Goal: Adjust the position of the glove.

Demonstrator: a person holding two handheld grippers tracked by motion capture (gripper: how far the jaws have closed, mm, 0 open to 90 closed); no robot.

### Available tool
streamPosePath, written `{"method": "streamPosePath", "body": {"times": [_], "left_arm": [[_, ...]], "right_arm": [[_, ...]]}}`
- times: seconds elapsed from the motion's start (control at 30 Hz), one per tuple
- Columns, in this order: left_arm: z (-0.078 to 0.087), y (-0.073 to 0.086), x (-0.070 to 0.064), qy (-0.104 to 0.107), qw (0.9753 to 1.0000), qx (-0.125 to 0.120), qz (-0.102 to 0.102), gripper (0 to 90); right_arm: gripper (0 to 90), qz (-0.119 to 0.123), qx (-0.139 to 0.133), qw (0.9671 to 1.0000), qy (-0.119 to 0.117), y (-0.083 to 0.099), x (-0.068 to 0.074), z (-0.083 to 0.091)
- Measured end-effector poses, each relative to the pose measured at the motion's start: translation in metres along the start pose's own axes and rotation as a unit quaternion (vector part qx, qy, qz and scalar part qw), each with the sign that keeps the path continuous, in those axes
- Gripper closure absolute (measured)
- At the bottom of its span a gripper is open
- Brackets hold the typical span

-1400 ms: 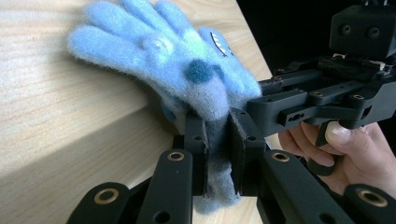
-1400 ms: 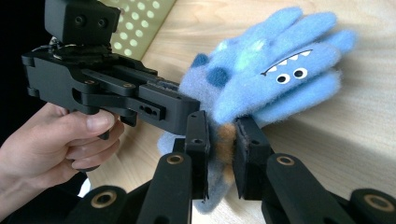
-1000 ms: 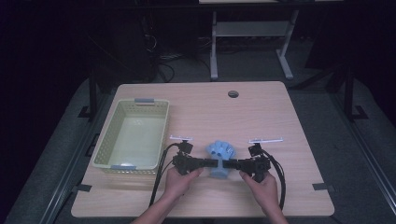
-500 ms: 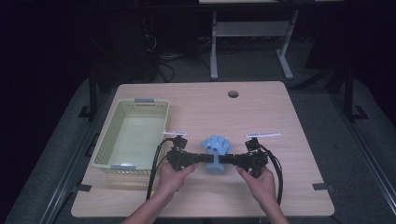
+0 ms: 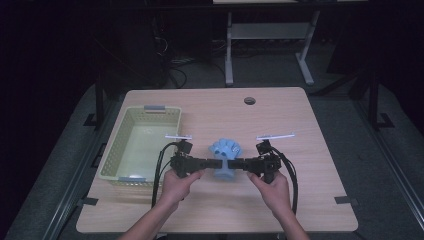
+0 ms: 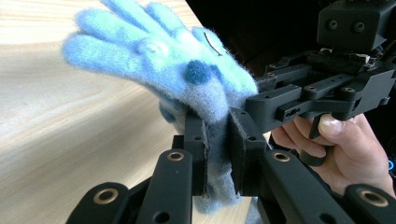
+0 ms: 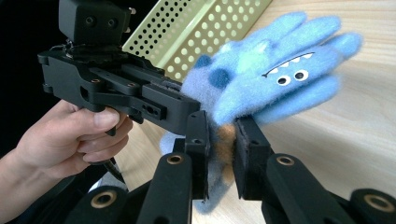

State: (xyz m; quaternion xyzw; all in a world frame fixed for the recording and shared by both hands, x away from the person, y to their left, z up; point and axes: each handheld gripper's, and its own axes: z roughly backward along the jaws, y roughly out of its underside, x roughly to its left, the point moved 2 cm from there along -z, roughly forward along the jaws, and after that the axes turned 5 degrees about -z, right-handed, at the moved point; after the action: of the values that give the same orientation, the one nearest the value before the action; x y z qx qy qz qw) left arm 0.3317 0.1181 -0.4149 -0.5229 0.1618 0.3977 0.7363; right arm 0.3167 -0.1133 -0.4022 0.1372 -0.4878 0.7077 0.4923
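Though dark around, pale wooden table [image 5: 310,130]

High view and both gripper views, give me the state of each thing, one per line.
Blue glove: lifted, pinched from both sides.
Left tongs: shut on the glove's cuff.
Right tongs: shut on the cuff.
Green basket: upright on the table, nothing inside.

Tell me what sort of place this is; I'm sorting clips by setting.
Probably a lab or recording room: a bare wooden table in a dark space, cables on the floor behind, and a metal stand at the back.
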Motion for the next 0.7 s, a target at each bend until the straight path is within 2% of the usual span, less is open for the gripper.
{"method": "streamPosePath", "body": {"times": [0.3, 0.7], "left_arm": [[0.012, -0.004, 0.001, -0.004, 1.0, -0.002, -0.003, 78.4], [0.015, -0.007, 0.006, -0.008, 1.0, -0.005, -0.004, 78.3]], "right_arm": [[77.6, 0.003, 0.009, 1.0, -0.004, -0.008, 0.009, -0.006], [77.6, 0.006, 0.013, 0.9999, -0.005, -0.015, 0.008, -0.012]]}}
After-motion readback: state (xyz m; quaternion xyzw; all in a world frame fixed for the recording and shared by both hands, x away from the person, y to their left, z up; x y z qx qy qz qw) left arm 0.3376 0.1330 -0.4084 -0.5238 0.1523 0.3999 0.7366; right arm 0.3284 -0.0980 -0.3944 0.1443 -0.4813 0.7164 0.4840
